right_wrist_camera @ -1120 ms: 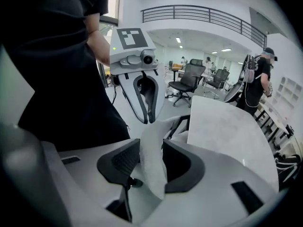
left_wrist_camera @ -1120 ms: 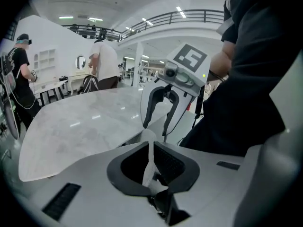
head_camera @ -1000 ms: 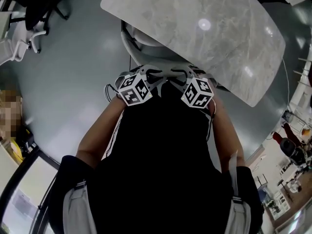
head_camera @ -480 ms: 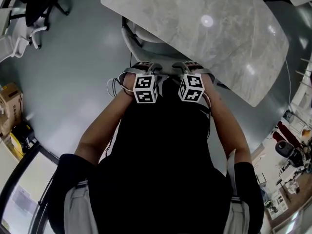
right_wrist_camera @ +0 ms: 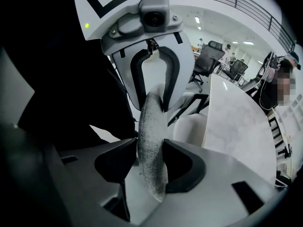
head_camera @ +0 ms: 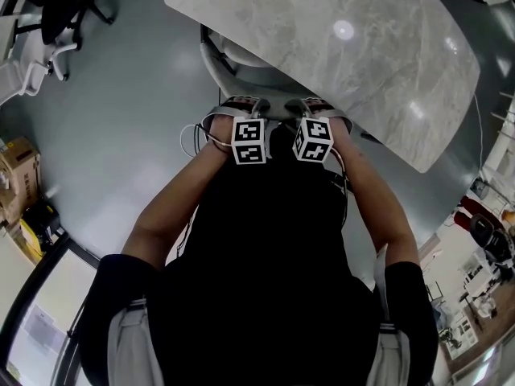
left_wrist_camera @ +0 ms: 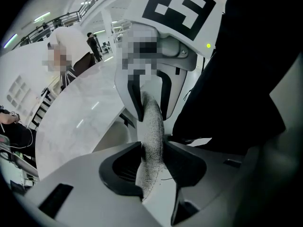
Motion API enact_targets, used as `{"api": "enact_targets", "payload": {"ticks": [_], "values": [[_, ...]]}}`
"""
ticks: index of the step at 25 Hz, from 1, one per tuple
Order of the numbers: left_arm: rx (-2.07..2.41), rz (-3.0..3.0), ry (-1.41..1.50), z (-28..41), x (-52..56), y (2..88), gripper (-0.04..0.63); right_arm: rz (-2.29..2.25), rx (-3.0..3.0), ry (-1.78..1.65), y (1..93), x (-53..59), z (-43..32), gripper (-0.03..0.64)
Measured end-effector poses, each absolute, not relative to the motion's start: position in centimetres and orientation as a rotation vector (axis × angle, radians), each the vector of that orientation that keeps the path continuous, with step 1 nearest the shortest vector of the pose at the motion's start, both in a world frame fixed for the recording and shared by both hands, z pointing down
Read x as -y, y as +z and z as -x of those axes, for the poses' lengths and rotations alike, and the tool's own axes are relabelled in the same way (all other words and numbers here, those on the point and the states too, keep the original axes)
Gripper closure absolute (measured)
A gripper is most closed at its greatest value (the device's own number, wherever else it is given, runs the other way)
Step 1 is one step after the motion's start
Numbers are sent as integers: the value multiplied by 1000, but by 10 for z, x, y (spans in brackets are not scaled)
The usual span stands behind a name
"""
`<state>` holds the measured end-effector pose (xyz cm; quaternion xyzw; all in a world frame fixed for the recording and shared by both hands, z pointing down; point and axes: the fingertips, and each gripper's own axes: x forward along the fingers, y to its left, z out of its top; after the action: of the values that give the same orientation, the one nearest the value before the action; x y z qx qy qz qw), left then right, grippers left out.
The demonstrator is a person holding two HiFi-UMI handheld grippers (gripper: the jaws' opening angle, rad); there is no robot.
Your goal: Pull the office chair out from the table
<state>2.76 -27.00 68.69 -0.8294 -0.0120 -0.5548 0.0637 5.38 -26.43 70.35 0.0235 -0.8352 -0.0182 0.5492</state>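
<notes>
The office chair (head_camera: 229, 59) is tucked under the desk (head_camera: 362, 63). Its backrest rim (left_wrist_camera: 152, 122) runs between both pairs of fingers. The left fingers (left_wrist_camera: 118, 171) have just opened wide, and the right fingers (right_wrist_camera: 184, 167) have just begun closing. Neither pair is clearly pinching yet.

The surface (head_camera: 362, 63) is pale grey-white marble with faint darker veins and bright white spots of reflected light. At its near edge, the office chair (head_camera: 233, 59) has a white shell, and its backrest rim (left_wrist_camera: 152, 141) is speckled grey knit. Just before the surface, the left marker cube (head_camera: 249, 141) and the right marker cube (head_camera: 313, 140) are white with black square patterns. Around the surface the floor (head_camera: 121, 127) is glossy dark blue-grey. Far left of the surface sit a brown cardboard box (head_camera: 18, 167) and a black chair (head_camera: 68, 6). The person's top (head_camera: 265, 280) is black.
</notes>
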Motion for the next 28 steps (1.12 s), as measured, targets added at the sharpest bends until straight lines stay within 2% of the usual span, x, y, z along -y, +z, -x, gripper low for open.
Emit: {"api": "enact_targets", "payload": {"ticks": [2, 6, 19, 28], "values": [[41, 2505, -1677, -28, 270, 687, 440, -71, 1973, -49, 704, 266, -54, 454], [67, 2475, -1698, -28, 268, 694, 442, -90, 1958, -54, 704, 268, -53, 479], [91, 2540, -1716, -28, 264, 694, 503, -124, 1963, 41, 704, 264, -53, 512], [94, 2535, -1743, -30, 265, 693, 511, -96, 1961, 23, 702, 263, -55, 522]]}}
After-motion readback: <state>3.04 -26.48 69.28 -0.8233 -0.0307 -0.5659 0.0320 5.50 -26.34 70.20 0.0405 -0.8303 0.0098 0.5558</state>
